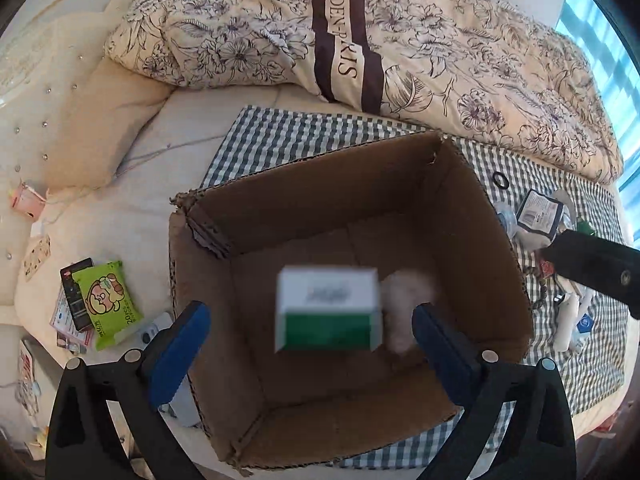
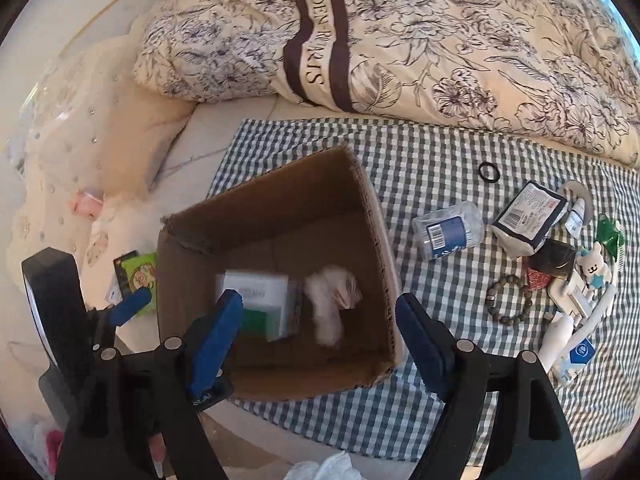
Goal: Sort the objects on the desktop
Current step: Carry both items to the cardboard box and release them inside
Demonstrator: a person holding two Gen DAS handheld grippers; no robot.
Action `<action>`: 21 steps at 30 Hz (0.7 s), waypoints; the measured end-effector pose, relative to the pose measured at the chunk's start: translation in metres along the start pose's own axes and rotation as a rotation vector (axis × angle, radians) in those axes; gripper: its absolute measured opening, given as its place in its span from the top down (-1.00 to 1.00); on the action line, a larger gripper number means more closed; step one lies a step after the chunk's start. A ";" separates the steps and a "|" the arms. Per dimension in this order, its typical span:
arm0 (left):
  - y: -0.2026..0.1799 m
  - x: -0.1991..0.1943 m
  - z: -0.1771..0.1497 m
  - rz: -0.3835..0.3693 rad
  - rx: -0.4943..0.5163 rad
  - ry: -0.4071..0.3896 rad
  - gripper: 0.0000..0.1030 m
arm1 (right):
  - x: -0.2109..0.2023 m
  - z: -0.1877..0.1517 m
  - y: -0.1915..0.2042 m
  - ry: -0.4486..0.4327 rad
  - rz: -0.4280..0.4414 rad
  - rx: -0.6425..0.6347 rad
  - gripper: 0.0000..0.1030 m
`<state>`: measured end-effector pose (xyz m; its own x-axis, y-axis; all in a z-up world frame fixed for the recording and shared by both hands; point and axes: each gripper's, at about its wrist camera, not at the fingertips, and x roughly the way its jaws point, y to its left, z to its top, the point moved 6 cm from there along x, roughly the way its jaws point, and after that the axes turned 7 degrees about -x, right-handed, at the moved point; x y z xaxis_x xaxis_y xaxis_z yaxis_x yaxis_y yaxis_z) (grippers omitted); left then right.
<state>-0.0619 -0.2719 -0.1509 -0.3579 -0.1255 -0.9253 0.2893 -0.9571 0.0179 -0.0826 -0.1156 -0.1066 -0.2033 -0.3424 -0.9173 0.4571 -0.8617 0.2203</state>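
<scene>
white-and-green cardboard packet, blurred, sits between the spread blue fingers of the left gripper and above the floor of an open brown cardboard box, touching neither finger as far as the left wrist view shows. beside it in the box lies a fluffy pale pink bundle. the box stands on a green-and-white checked cloth spread over a bed, below a cream floral quilt. the right gripper hangs over the box's near edge, its fingers wide apart and empty. on the cloth to the right of the box lie a clear tub with a blue label, a brown bead bracelet, a black ring and a cluster of small packets.
</scene>
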 end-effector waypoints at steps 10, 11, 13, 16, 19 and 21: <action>-0.001 0.001 0.006 -0.002 -0.034 0.031 -1.00 | -0.008 -0.009 -0.028 -0.004 0.010 0.094 -0.53; -0.002 -0.001 0.007 -0.002 -0.040 0.027 -1.00 | -0.009 -0.010 -0.033 -0.004 0.010 0.104 -0.53; -0.009 -0.005 0.009 -0.005 -0.034 0.022 -1.00 | -0.016 -0.016 -0.047 -0.012 0.007 0.127 -0.53; -0.032 -0.014 0.013 -0.014 -0.001 0.006 -1.00 | -0.032 -0.026 -0.073 -0.031 -0.006 0.161 -0.53; -0.069 -0.022 0.018 -0.038 0.038 -0.013 -1.00 | -0.054 -0.039 -0.111 -0.055 -0.025 0.213 -0.53; -0.102 -0.027 0.020 -0.059 0.065 -0.018 -1.00 | -0.068 -0.051 -0.142 -0.064 -0.039 0.255 -0.53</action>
<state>-0.0991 -0.1764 -0.1203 -0.3883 -0.0724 -0.9187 0.2096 -0.9777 -0.0116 -0.0894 0.0489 -0.0929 -0.2744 -0.3233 -0.9056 0.2169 -0.9383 0.2693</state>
